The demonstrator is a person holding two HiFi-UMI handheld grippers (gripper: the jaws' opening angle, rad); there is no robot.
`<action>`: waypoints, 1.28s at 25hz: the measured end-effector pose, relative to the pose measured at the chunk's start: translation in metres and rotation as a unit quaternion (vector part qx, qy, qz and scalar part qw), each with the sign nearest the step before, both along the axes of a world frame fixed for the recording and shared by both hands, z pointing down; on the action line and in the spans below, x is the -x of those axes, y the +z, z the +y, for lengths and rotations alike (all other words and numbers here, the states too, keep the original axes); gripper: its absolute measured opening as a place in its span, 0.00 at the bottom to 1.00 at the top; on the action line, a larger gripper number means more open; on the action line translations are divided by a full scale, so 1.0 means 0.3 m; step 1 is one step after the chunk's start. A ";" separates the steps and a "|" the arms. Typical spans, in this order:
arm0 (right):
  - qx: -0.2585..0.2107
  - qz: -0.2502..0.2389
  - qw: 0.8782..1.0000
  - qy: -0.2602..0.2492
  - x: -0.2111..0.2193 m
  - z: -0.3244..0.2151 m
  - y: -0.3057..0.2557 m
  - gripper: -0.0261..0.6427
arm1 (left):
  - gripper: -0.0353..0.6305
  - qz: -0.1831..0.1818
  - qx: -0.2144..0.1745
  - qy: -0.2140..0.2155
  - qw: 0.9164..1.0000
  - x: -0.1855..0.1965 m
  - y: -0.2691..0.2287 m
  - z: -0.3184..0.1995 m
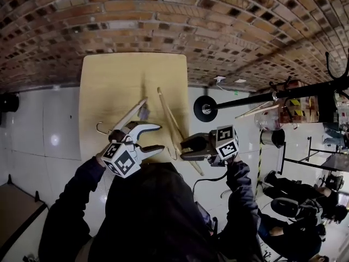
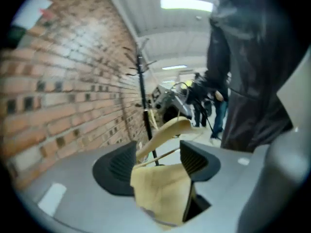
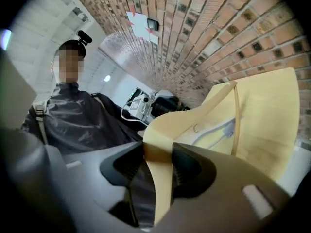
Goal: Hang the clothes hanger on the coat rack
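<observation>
Head view, notes.

- Right gripper (image 1: pixel 184 149): jaws clamped on one arm of a wooden clothes hanger (image 1: pixel 169 116). Its own view shows the pale wood pinched flat between the ribbed black pads.
- Held hanger's long axis runs from 11 o'clock to 5 o'clock across the table (image 1: pixel 109 75). Its far end rests on or just over the tabletop. I can't make out its hook.
- Coat rack (image 1: pixel 251 98): off at 3 o'clock from the right gripper, well apart from the table. Thin black metal pole, round disc base, curved hooks at the top. The right hand is the nearer one, so the carry looks to be rightward.
- Left gripper (image 1: pixel 159 137): jaws spread wide, gripping nothing. It sits just beside a second hanger (image 1: pixel 128 116) of the same smooth blond wood, with a wire hook at its 9 o'clock end.
- Table is matte pale wood, and a rough brick wall (image 1: pixel 163 15) stands behind it.
</observation>
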State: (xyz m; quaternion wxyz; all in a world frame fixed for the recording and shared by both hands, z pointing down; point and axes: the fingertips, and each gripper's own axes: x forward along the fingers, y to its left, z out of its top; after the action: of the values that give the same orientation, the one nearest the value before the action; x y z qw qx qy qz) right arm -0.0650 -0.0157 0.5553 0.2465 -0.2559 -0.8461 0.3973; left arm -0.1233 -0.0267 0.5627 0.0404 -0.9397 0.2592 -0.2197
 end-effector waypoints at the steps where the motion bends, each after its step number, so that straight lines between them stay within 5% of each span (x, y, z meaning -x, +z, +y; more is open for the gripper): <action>1: 0.003 0.002 1.000 -0.022 -0.023 0.021 -0.023 0.33 | 0.52 -0.037 -0.035 0.047 0.998 -0.044 -0.024 0.008; 3: 0.007 0.008 0.998 -0.059 -0.060 0.058 -0.059 0.33 | 0.53 -0.083 -0.085 0.124 0.985 -0.126 -0.070 0.021; 6: 0.020 0.009 0.996 -0.089 -0.091 0.094 -0.102 0.33 | 0.51 -0.108 -0.109 0.201 0.968 -0.227 -0.121 0.052; 9: 0.033 -0.002 0.995 -0.093 -0.105 0.106 -0.137 0.33 | 0.23 -0.114 -0.124 0.247 0.954 -0.290 -0.122 0.099; 11: 0.036 -0.005 0.996 -0.086 -0.121 0.101 -0.146 0.33 | 0.20 -0.116 -0.141 0.259 0.948 -0.311 -0.110 0.110; 17: 0.015 -0.033 0.999 -0.035 -0.137 0.067 -0.188 0.33 | 0.15 -0.096 -0.084 0.282 0.951 -0.316 -0.114 0.120; 22: -0.129 -0.018 0.991 -0.041 -0.144 0.065 -0.172 0.33 | 0.15 -0.049 0.020 0.283 0.958 -0.287 -0.120 0.101; 24: -0.210 0.009 0.977 -0.043 -0.142 0.067 -0.156 0.33 | 0.14 -0.019 0.067 0.270 0.960 -0.273 -0.152 0.069; 26: -0.309 0.040 0.950 -0.025 -0.123 0.042 -0.148 0.32 | 0.14 -0.003 0.108 0.257 0.960 -0.260 -0.173 0.034; 28: -0.417 0.087 0.905 -0.007 -0.106 -0.007 -0.134 0.18 | 0.15 -0.003 0.134 0.257 0.957 -0.258 -0.178 0.013; 30: -0.497 0.136 0.857 -0.007 -0.105 -0.042 -0.107 0.14 | 0.14 -0.016 0.151 0.258 0.954 -0.261 -0.169 0.003; 32: -0.526 0.171 0.833 0.000 -0.112 -0.058 -0.089 0.15 | 0.15 -0.024 0.157 0.262 0.952 -0.265 -0.159 -0.005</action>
State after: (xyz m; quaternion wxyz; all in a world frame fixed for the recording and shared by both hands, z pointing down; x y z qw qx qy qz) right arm -0.0315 -0.0330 0.5285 0.4849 -0.0160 -0.8716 -0.0701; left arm -0.0438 -0.0283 0.5149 -0.0457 -0.9633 -0.0351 -0.2621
